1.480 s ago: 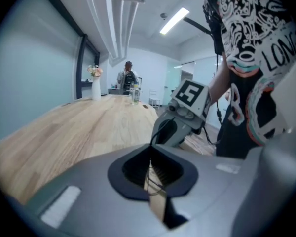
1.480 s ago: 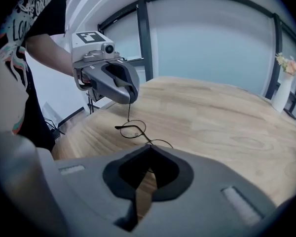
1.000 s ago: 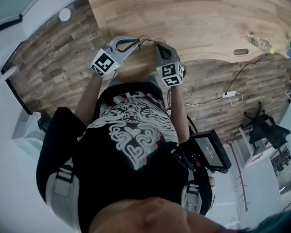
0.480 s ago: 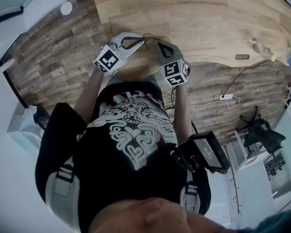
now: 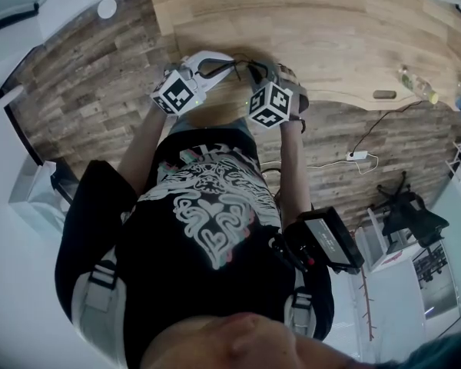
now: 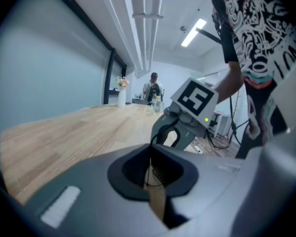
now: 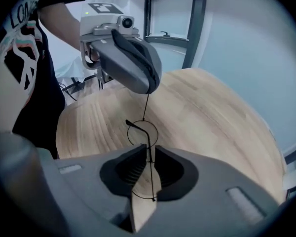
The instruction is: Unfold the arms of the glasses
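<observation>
Thin black wire-framed glasses (image 5: 236, 65) hang between my two grippers over the near edge of the wooden table (image 5: 330, 29). My left gripper (image 5: 227, 60) is shut on one thin arm of the glasses (image 6: 149, 169). In the right gripper view the left gripper (image 7: 131, 65) holds that arm stretched out straight from the frame. My right gripper (image 5: 255, 71) is shut on the frame beside a round lens (image 7: 142, 132), and the wire (image 7: 150, 177) runs between its jaws. The right gripper (image 6: 187, 113) faces the left one at close range.
A clear bottle (image 5: 415, 73) and a small dark object (image 5: 384, 94) lie on the table's right part. A white cable with an adapter (image 5: 355, 155) lies on the plank floor. A vase of flowers (image 6: 121, 90) and bottles (image 6: 158, 103) stand at the table's far end.
The right gripper has turned and shifted up and left, closer to the left gripper. Both stay shut on the glasses.
</observation>
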A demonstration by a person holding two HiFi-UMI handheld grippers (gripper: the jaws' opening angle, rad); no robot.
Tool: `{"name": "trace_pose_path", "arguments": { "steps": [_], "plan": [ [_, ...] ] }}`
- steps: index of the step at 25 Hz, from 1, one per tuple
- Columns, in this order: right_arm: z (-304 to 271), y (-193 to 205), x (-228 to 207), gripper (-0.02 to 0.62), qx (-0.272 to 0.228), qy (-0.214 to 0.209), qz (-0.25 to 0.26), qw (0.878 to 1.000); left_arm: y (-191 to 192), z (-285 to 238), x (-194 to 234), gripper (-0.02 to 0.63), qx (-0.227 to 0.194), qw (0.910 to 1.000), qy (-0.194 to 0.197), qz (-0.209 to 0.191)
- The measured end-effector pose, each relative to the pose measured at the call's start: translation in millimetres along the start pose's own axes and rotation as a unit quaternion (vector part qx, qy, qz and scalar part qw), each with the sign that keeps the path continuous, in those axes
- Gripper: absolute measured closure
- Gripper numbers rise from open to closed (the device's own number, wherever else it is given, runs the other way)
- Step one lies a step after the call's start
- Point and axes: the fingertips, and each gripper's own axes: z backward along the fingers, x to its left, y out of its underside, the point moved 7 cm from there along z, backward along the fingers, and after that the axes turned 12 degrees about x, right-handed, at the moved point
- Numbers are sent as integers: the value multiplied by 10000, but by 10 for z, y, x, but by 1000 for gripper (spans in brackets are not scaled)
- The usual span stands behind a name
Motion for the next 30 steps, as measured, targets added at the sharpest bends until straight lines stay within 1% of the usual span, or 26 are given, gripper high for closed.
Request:
{"name": "trace_pose_path", "arguments": {
  "steps": [2,3,6,7,8,11,13,15,17,20,23,26,30],
  "plan": [
    [-16,-6,15,541,65,0,101,9999,119,-16,-40,614,128,9998,22,152],
    [-21,-9,14,542,102,1,124,9999,146,-20,-52,613,155,9997,21,168],
    [-34,-32,12,549,278,-101,228,9993,109,-14,-58,614,168,9999,-5,4],
    [-38,-43,14,552,363,-185,273,9988,103,-14,-63,614,180,9998,-6,-22],
    [-42,-55,12,569,457,-297,303,9981,101,-16,-67,614,188,9998,-10,-28],
    [-69,-93,-27,569,737,-691,305,9944,104,-29,-63,614,226,9997,-19,-46],
    [-90,-120,-74,571,846,-919,265,9918,114,-48,-46,613,246,9997,-17,-50],
    [-104,-134,-103,571,892,-1037,250,9903,97,-61,-25,613,246,9997,-22,-72],
    [-104,-132,-99,574,899,-1019,282,9903,56,-63,-12,614,217,9997,-45,-110],
    [-67,-119,-68,586,811,-911,283,9921,153,-78,-46,614,340,9994,-33,83],
    [-65,-71,-58,592,594,-770,161,9951,127,-79,-28,614,324,9995,-43,14],
    [-50,5,-57,594,357,-634,-108,9973,119,-95,-12,614,344,9994,-14,-25],
    [41,77,-7,595,-80,-476,-638,9968,90,-92,-8,614,334,9994,12,-81]
  ]
}}
